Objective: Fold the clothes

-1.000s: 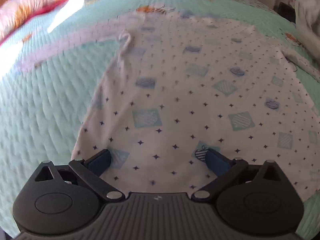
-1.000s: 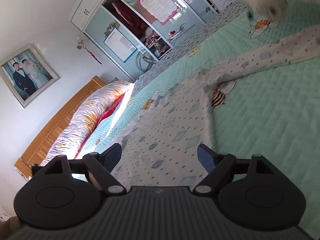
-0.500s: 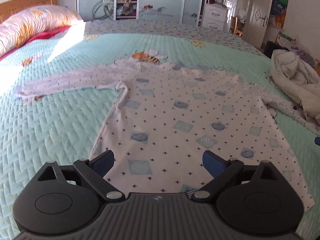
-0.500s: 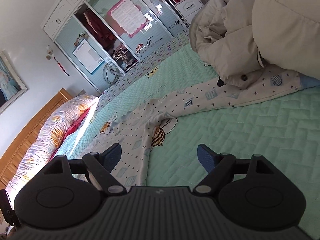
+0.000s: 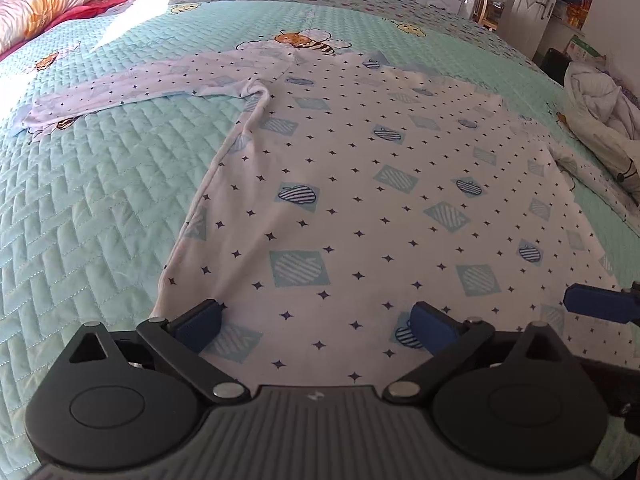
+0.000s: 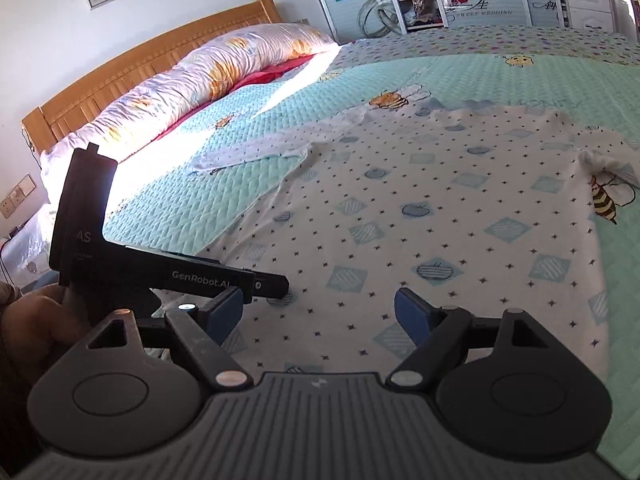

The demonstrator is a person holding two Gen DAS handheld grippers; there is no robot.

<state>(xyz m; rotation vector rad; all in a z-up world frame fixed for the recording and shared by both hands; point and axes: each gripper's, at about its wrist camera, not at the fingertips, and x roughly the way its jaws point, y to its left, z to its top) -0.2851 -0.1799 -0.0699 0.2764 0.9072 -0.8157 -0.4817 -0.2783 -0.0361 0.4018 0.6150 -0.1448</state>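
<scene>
Patterned top (image 5: 360,184) lies flat and spread on the quilted green bed (image 5: 92,208), hem nearest both cameras, neckline far toward 12 o'clock. Long axis of the body runs from 6 to 12 o'clock in both wrist views; one sleeve (image 5: 120,96) stretches out toward 10 o'clock in the left view, the other trails off toward 3 o'clock beside a pile of pale clothing (image 5: 600,108). Left gripper (image 5: 318,324): jaws opening, wide apart, nothing between them but the hem cloth lying beneath; cannot tell whether the tips touch it. It sits over the left end of the hem, the left side edge of the top just outside its left pad at 9 o'clock. Right gripper (image 6: 318,312): jaws apart, empty, hovering over the hem toward the right side, the right edge of the cloth lying off at 3 o'clock. In the right view the left gripper shows at 9 o'clock, just beside, held in a hand (image 6: 44,320). Judgement: each gripper is nearest its own hem corner, left closer to its edge than right; a fold along the long axis or hem-to-neck both start from these corners.
</scene>
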